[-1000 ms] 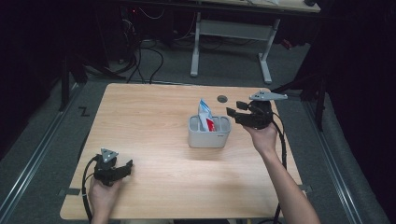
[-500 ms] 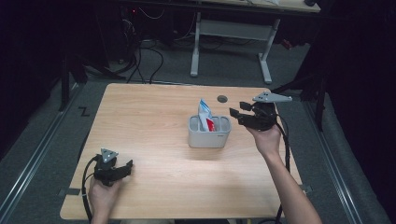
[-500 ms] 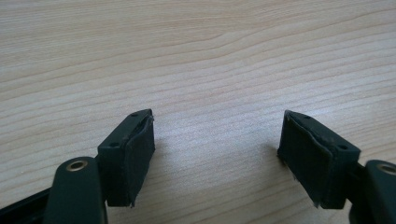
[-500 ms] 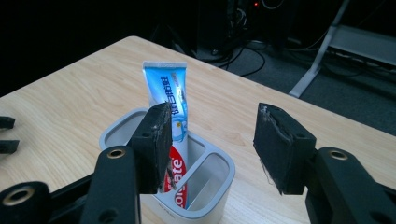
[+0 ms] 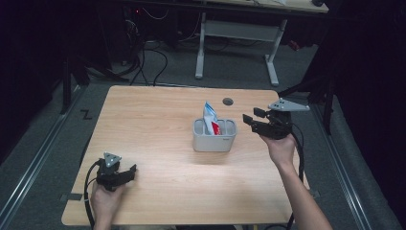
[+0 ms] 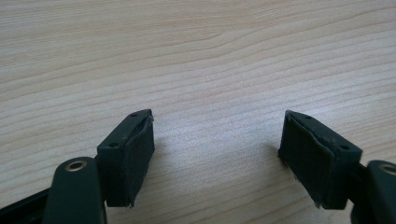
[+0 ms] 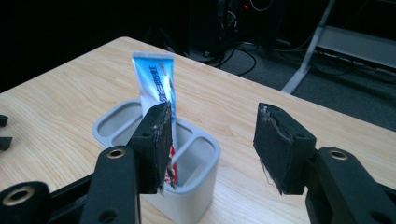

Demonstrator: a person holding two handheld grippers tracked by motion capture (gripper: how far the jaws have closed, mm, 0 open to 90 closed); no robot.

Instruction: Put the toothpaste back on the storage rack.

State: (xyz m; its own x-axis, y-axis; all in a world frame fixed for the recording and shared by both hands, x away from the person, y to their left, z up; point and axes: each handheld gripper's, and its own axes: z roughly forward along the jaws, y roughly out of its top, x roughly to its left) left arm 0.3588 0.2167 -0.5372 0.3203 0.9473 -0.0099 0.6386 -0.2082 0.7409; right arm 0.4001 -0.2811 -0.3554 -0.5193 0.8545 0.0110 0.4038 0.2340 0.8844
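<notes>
A: Where is the tube sitting?

B: The tube [image 5: 209, 115] is standing upright in a grey holder [image 5: 214, 141], in a compartment on the holder's left side as the high view shows it. Its blue and white top is poking out above the rim, with some red showing lower down. The holder is resting on the table [image 5: 143, 124], a little right of the middle and nearer the far edge than the near one.

A: And the right gripper?

B: The right gripper [image 5: 252, 117] is hovering just beside the holder, towards the right edge of the table, pointing at it. In the right gripper view [image 7: 210, 140] its jaws are standing partly apart with nothing between them; the tube is showing just behind the left jaw, not touched.

A: The left gripper?

B: The left gripper [image 5: 125, 173] is lying near the near left corner, well apart from the holder. In the left gripper view [image 6: 217, 154] its jaws are gaping wide over bare wood, holding nothing.
</notes>
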